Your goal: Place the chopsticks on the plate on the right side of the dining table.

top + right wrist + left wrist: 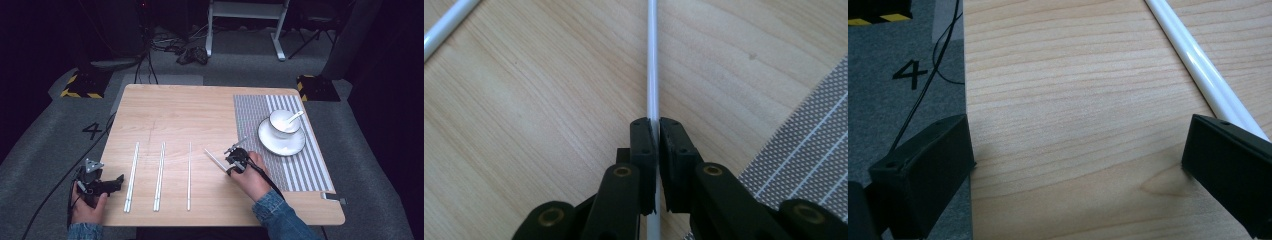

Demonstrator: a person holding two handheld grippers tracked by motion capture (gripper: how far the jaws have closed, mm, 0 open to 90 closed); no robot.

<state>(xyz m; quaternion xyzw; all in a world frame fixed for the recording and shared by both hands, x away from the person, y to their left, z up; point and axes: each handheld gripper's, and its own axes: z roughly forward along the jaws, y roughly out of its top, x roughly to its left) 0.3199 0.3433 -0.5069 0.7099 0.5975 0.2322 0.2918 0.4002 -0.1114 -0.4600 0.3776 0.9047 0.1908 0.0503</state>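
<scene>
Just right of centre in the high view, the right hand-held gripper is clamped on a single white chopstick that lies slanted on the wooden bench, close to the left edge of the grey striped placemat. In the right gripper view the two black jaws meet in the middle of the frame with the chopstick pinched between them, its thin shaft running straight up to the top edge, and the placemat fills the lower right corner. At the lower left of the high view, the left hand-held gripper sits at the bench's near left corner with its jaws spread wide and nothing between them. To its right lie two pairs of chopsticks and one single chopstick, all pointing away. In the upper right, a white bowl with a spoon stands on a white plate on the placemat.
</scene>
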